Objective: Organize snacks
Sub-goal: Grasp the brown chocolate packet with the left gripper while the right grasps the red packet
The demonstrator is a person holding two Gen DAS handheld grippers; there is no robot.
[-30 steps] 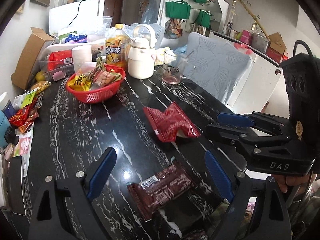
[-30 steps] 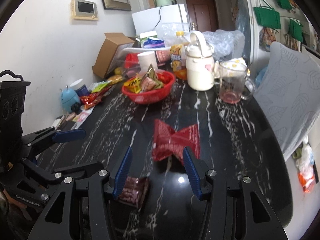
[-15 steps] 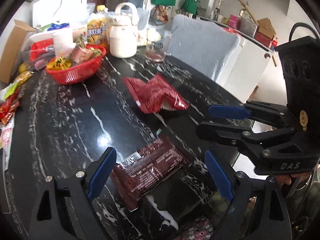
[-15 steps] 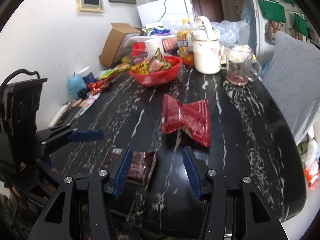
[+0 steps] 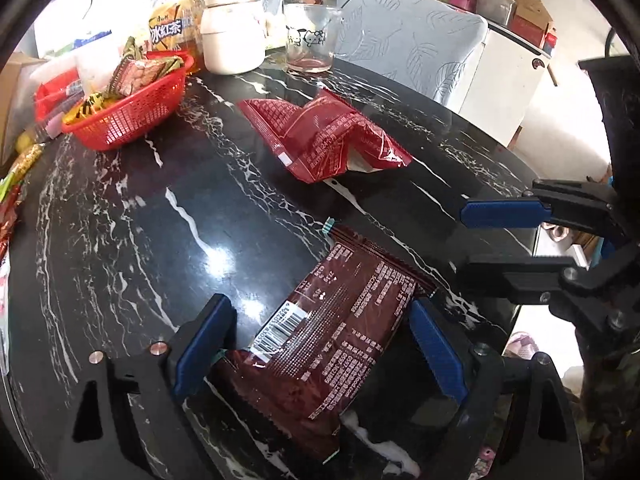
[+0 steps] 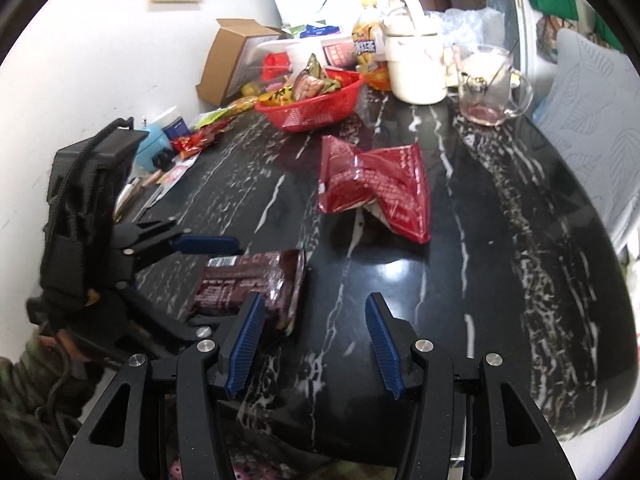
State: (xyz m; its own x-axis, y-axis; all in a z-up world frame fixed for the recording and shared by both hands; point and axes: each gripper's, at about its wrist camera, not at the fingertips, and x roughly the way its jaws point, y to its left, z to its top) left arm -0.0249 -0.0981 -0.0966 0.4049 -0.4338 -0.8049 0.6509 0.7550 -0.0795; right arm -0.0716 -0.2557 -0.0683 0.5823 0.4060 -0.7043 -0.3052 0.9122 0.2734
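A dark brown snack pack [image 5: 332, 332] lies flat on the black marble table near its front edge, also in the right wrist view [image 6: 248, 284]. My left gripper [image 5: 316, 344] is open with its blue pads on either side of the pack, apart from it. My right gripper [image 6: 316, 340] is open and empty just right of the pack; it shows in the left wrist view [image 5: 504, 240]. A crumpled red snack bag [image 5: 324, 140] lies mid-table, also seen in the right wrist view [image 6: 376, 188]. A red basket [image 5: 132, 116] holding several snacks stands at the back left.
Behind the basket stand a white kettle [image 5: 232, 36], an iced tea bottle [image 5: 172, 28] and a glass mug [image 5: 310, 40]. Loose snack packs [image 6: 204, 136] and a cardboard box [image 6: 232, 56] lie along the wall side. A grey chair [image 5: 412, 44] stands past the table's far edge.
My left gripper has moved forward and down so the brown pack now lies between its open fingers. The right gripper has advanced a little over the table.
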